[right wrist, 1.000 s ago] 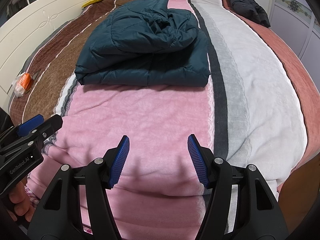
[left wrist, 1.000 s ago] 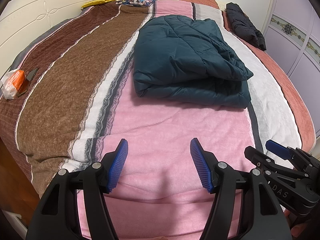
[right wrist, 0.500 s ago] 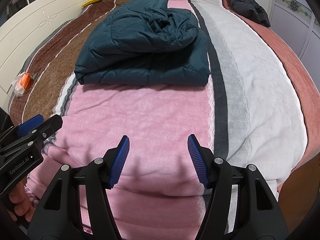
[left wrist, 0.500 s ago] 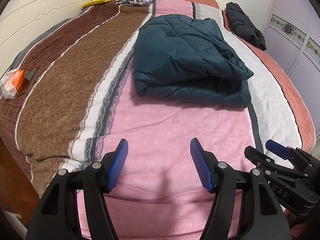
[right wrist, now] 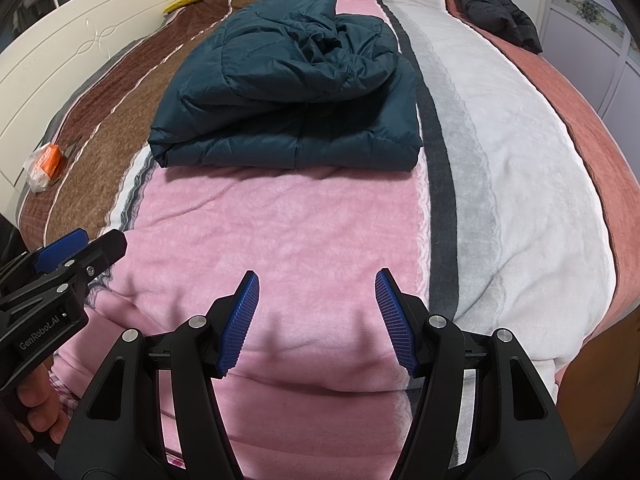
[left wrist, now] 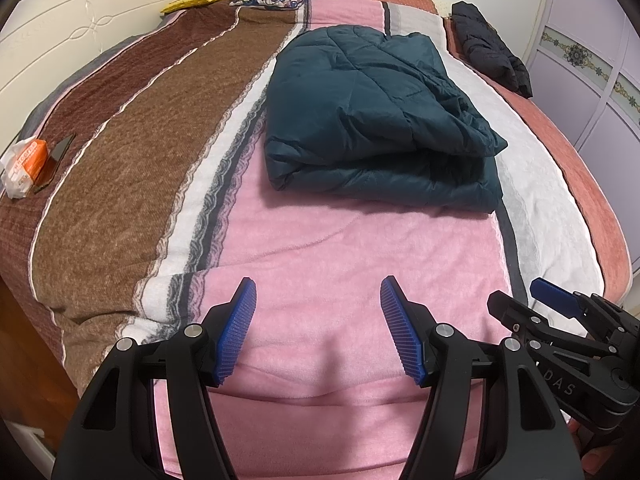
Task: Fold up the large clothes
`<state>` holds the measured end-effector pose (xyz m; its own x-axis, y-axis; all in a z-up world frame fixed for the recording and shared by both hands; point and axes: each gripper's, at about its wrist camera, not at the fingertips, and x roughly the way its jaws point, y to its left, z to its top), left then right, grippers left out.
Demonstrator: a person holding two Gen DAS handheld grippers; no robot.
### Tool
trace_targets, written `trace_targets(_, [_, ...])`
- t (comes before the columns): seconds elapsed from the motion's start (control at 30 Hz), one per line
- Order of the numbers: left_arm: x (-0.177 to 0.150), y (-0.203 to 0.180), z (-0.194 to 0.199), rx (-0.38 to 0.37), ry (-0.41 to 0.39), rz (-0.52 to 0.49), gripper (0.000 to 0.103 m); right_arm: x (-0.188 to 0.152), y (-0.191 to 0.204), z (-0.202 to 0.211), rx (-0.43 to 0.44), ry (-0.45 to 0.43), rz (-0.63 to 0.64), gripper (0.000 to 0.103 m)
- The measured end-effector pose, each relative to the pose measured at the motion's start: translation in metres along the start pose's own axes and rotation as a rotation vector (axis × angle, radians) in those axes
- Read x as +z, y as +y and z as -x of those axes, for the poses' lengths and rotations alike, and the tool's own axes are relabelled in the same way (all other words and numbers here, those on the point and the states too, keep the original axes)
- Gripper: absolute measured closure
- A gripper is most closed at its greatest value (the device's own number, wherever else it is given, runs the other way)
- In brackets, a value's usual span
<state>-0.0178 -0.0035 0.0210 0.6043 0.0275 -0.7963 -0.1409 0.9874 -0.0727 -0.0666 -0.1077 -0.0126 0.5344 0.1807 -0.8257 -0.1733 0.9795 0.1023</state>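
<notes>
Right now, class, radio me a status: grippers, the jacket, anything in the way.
Left gripper open, empty. Right gripper open, empty. Teal jacket folded on the blanket, untouched. Nothing between grippers and jacket.

"GenRobot.AI", white print, on black body of left gripper (right wrist: 56, 280), seen in right wrist view. "DAS", partial letters, on body of right gripper (left wrist: 560, 308). Orange packet (left wrist: 26, 160) left of right gripper: print unreadable.

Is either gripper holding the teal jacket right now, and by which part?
Neither. The left gripper and right gripper are open and empty above the blanket; the folded teal jacket lies untouched.
</notes>
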Motion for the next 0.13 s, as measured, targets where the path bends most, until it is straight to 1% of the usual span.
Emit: trace_targets(0.13, [0.0008,0.0011,-0.0008,0.0,0.003,-0.002,0.04,0.0005,-0.0002,-0.0005,0.0,0.001,0.0,0.042])
